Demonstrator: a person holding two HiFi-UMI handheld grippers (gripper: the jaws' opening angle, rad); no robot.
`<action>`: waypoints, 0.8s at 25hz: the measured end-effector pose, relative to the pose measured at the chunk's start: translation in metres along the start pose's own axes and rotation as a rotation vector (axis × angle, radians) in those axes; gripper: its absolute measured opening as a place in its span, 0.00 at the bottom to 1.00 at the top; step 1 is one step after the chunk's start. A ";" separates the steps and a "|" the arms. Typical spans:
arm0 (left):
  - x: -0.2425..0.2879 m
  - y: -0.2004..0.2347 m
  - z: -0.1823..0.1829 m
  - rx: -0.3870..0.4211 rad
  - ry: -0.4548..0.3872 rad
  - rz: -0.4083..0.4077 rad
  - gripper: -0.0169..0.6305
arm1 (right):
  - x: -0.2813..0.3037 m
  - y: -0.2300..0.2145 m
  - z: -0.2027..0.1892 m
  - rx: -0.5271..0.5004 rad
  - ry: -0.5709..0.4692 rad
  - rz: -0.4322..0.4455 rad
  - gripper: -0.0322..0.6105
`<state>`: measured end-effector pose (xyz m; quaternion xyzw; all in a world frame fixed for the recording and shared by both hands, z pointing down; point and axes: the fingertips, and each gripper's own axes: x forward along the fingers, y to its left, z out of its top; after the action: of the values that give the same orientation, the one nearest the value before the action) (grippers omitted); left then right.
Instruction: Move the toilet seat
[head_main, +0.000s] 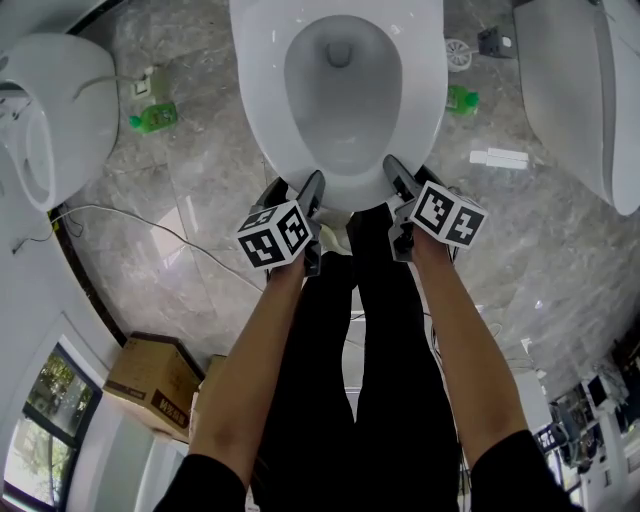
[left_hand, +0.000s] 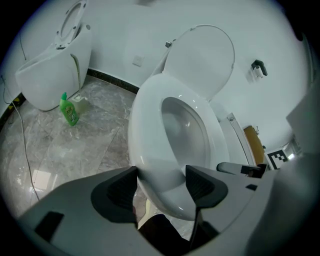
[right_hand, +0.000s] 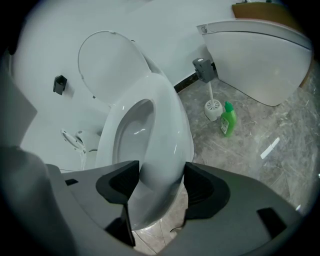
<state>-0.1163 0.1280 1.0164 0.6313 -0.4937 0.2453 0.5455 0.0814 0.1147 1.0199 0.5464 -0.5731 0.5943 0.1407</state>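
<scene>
White seat (head_main: 258, 100) inside open left claw (left_hand: 161, 183), right claw (right_hand: 161, 183).

The toilet seat (head_main: 262, 120) lies down on its bowl in the middle of the floor (head_main: 210, 170), and the lid (left_hand: 202, 60) stands upright against the wall behind it. The left hand-held gripper (head_main: 293, 190) is at the seat's front left edge and the right hand-held gripper (head_main: 412, 178) at its front right. In each gripper view that edge sits between the jaws.

A second toilet (head_main: 60, 100) stands to the left, with a bottle (head_main: 153, 118) on the floor between it and the seat. A cable (head_main: 130, 215) runs across the floor nearer the person.

To the right of the seat are a second bottle (head_main: 462, 99), a toilet brush (head_main: 458, 52) just behind it and a third toilet (head_main: 580, 90) beyond them. A cardboard box (head_main: 150, 378) sits on the floor behind the person, to their left.
</scene>
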 end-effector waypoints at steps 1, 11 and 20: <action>0.000 -0.001 0.001 -0.007 0.007 0.007 0.50 | -0.001 0.000 0.001 0.002 0.008 -0.002 0.49; -0.020 -0.009 0.012 -0.076 -0.019 0.010 0.46 | -0.019 0.010 0.007 0.055 0.043 -0.007 0.49; -0.059 -0.030 0.030 -0.060 -0.057 -0.001 0.47 | -0.055 0.033 0.024 0.148 0.057 0.018 0.46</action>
<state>-0.1195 0.1187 0.9446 0.6219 -0.5158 0.2119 0.5499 0.0863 0.1099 0.9518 0.5329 -0.5281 0.6518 0.1107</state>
